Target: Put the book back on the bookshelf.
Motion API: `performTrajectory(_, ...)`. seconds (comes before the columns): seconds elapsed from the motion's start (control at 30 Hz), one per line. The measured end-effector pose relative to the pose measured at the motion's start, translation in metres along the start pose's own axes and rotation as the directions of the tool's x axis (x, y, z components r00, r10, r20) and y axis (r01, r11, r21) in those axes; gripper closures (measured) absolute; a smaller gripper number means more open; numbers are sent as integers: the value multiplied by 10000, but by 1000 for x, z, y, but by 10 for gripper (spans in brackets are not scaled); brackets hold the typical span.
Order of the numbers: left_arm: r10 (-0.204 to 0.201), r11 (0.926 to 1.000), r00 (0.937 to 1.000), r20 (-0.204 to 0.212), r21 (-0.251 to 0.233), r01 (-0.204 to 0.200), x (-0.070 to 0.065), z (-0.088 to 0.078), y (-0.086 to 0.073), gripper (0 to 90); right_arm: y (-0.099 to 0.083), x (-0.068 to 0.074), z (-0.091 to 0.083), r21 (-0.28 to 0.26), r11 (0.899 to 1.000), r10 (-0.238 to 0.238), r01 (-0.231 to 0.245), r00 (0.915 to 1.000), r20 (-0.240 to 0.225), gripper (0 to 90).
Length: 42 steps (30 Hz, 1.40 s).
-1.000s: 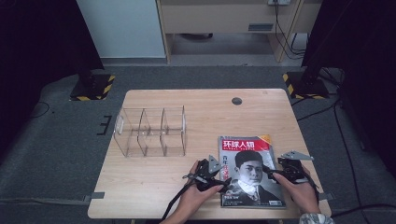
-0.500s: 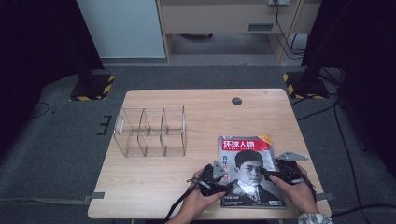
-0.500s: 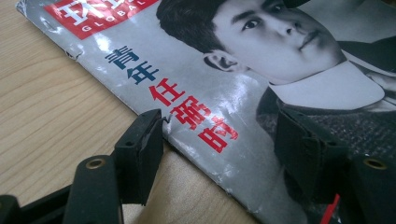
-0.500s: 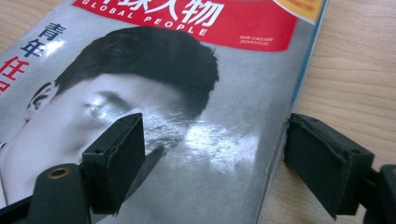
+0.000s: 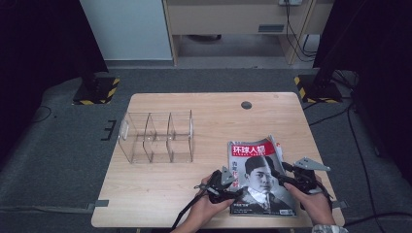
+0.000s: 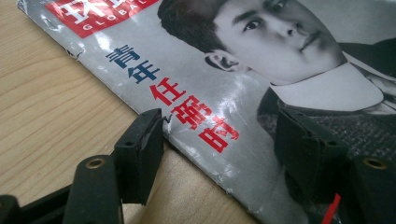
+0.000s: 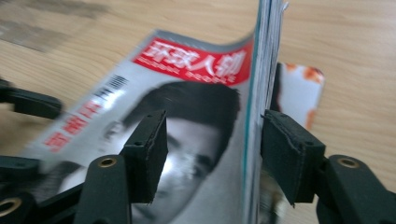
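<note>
Magazine (image 5: 260, 177) masthead: white characters "环球人物" on a red band across the cover top; clearest in the right gripper view (image 7: 196, 58).
Masthead subline: small white Latin capitals under the characters; "GLOBAL" is legible in the left gripper view (image 6: 100, 27), the remainder is cut off.
Cover headline, upper part: blue characters "青年" down the left side of the cover.
Cover headline, lower part: red characters "任弼时" directly below the blue ones.
Bottom edge of cover: small print, too small to read.
</note>
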State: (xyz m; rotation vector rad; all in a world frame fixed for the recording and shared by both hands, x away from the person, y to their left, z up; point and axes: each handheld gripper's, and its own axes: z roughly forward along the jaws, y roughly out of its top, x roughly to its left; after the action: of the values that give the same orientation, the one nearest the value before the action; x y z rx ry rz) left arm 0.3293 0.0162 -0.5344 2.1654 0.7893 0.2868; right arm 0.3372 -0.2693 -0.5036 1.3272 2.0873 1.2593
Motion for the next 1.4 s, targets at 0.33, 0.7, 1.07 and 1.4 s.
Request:
performTrajectory(0.33, -3, 10000, 10000, -14, 1, 3, 0, 0, 0, 324, -11, 2, 15, 1540, 9879, -156, 157, 9999, -21, 413)
performTrajectory(0.7, 28, 10000, 10000, -24, -5, -28, 0, 0, 0, 326, 1, 10, 18, 1097, 9908, -740, 794, 9959, -523, 400)
performTrajectory(1.07, 45, 10000, 10000, -22, -13, -45, 0, 1, 1, 327, 9, -6, 25, 1612, 9861, -364, 407, 9989, -294, 424)
performTrajectory(1.4, 34, 10000, 10000, -82, -26, -35, -2, 1, 1, 340, 3, -7, 30, 1985, 9797, -297, 277, 9995, 68, 430)
